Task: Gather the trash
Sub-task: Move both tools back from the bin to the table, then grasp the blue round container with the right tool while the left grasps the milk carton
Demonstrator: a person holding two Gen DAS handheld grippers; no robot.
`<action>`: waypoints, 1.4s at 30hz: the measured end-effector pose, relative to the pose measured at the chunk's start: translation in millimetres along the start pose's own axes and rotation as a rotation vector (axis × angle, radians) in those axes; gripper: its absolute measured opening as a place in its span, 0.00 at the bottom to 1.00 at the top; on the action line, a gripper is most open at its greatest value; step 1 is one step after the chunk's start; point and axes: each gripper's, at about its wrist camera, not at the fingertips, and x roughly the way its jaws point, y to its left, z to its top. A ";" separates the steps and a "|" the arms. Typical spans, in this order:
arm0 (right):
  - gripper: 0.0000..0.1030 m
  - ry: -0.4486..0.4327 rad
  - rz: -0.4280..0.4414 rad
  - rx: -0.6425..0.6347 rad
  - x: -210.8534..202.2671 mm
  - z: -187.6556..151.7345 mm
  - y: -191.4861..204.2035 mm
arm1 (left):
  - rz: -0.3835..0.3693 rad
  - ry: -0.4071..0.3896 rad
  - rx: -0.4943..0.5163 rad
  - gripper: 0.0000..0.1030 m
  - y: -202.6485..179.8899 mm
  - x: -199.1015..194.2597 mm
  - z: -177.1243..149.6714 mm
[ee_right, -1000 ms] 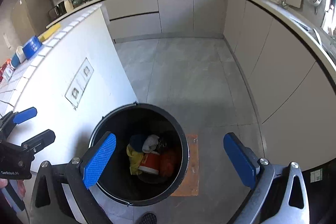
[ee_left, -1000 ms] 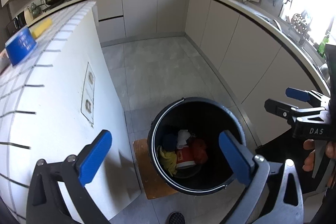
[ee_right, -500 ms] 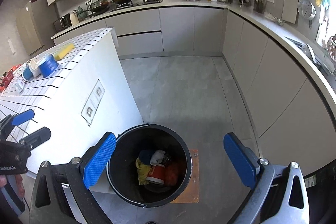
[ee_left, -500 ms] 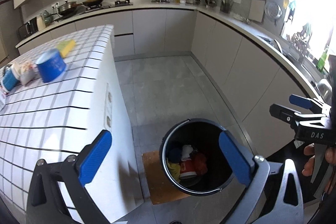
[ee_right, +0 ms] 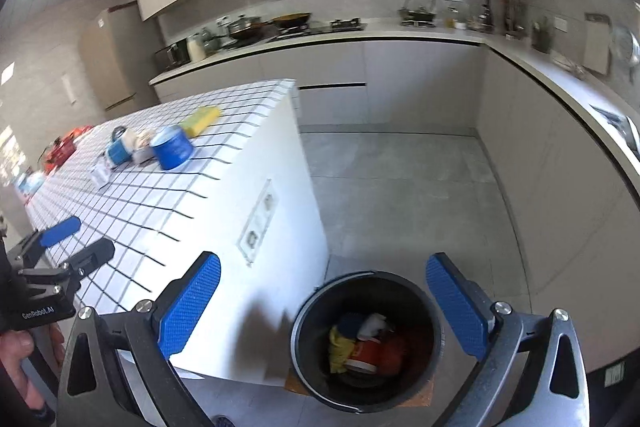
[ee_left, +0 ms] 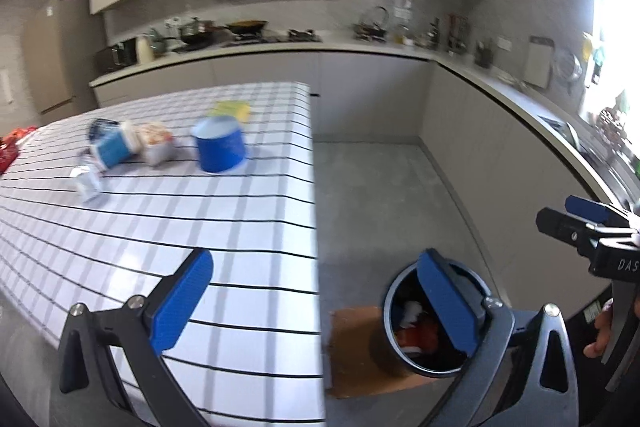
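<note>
A black trash bin stands on the floor beside the white tiled island and holds several pieces of trash. On the island lie a blue cup, a blue-and-white carton, a crumpled wrapper, a small white pack and a yellow sponge. My left gripper is open and empty above the island's near corner. My right gripper is open and empty above the bin. The cup also shows in the right wrist view.
A brown mat lies under the bin. Grey cabinets and a counter run along the back and right. Red items sit at the island's far left. The floor between island and cabinets is bare.
Both grippers have risen and tilted up from the bin. The island top and its trash have come into view. Both stay open.
</note>
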 end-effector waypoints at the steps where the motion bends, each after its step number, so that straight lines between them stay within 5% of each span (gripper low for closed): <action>1: 1.00 0.000 0.001 -0.022 2.0 3.1 11.2 | 0.008 -0.006 -0.009 1.00 5.6 -2.3 -1.0; 20: 1.00 0.013 0.076 -0.188 51.9 39.6 158.6 | 0.222 -0.047 -0.157 1.00 153.1 -20.7 -5.0; 42: 1.00 0.050 0.060 -0.220 167.0 91.3 274.6 | 0.185 0.045 -0.256 0.99 265.6 65.2 12.1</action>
